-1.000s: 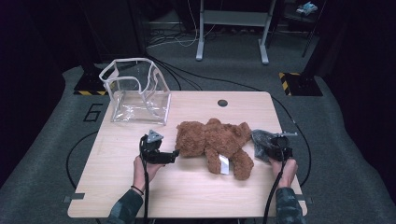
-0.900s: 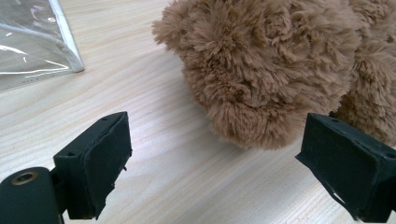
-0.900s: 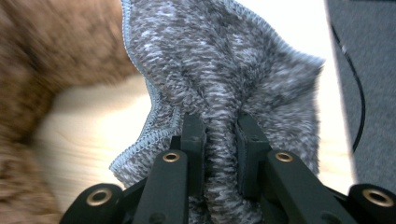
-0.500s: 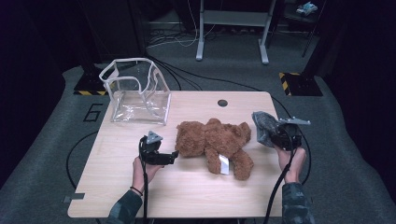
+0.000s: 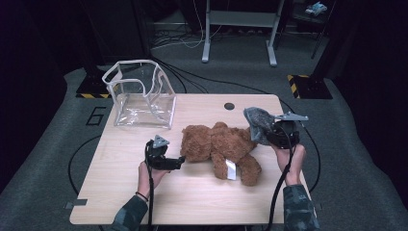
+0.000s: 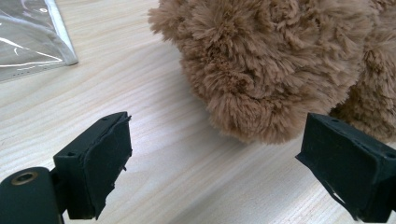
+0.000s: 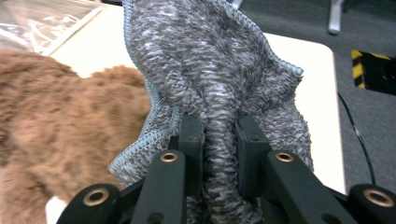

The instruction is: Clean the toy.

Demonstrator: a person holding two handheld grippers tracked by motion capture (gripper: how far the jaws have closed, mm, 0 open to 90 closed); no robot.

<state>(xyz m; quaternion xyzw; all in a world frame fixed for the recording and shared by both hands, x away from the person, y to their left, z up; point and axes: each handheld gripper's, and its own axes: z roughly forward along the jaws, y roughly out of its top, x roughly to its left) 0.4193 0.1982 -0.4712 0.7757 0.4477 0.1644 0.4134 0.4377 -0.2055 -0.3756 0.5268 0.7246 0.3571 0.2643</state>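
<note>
**Grey cloth up in the right gripper, bear flat on the bench**

Right gripper [image 5: 262, 129] is above the bench's [image 5: 192, 202] right edge with a grey cloth [image 5: 256, 124] pinched between its jaws. The right gripper view makes it plain: both black jaws are squeezed on a bunched fold of the cloth [image 7: 219, 93], the rest fanning up and out above them, stitched hem showing along the left side. The cloth is clear of the bench, hanging just beside the bear's [image 5: 219, 147] upper end.

The brown bear lies flat across the middle of the bench, a white tag [image 5: 231, 169] by its lower leg. In the right gripper view its fur [image 7: 60, 121] sits left of and behind the cloth.

Left gripper [image 5: 179, 161] is low at the bear's near side, pointing toward it. In the left gripper view, the jaws stand wide apart with nothing between them but bare wood, and the bear's fuzzy edge [image 6: 261, 70] is just ahead, near the right-hand jaw.

Far left on the bench stands a clear bag [image 5: 142, 96], open at the top, well apart from the bear and both grippers.
</note>
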